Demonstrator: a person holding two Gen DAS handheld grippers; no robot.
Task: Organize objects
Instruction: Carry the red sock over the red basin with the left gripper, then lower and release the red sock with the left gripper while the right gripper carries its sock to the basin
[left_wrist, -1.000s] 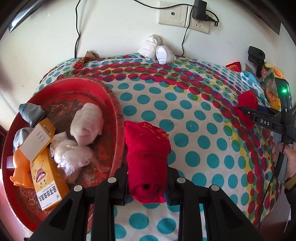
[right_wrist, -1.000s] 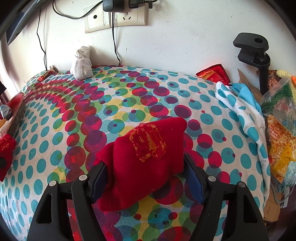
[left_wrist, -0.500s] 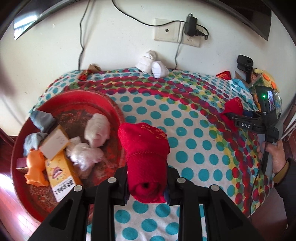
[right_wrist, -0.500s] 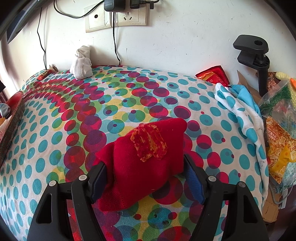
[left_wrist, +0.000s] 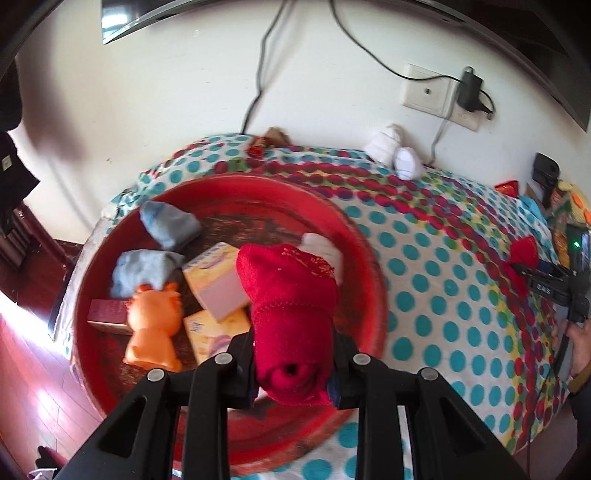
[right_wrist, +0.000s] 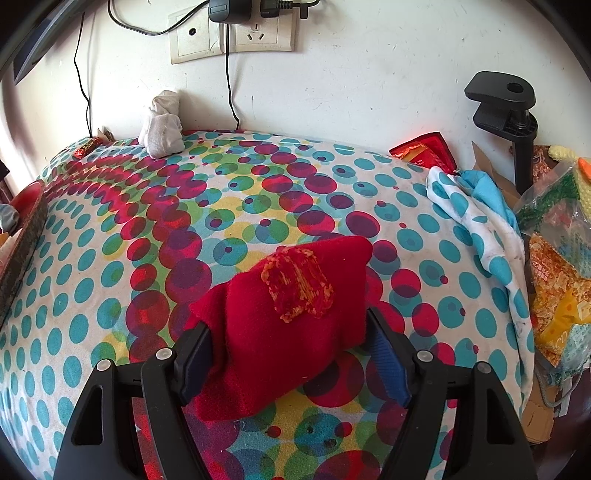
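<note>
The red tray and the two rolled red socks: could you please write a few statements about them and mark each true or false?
1. The left gripper holds a rolled red sock above the red tray. True.
2. The tray is bare. False: it holds grey socks, boxes and an orange toy.
3. The right gripper has a red sock between its fingers. True.
4. White socks lie in the tray. False: they sit by the wall.

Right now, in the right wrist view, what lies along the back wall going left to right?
Small red wrapper → white rolled socks → red snack packet → black clamp stand.
</note>
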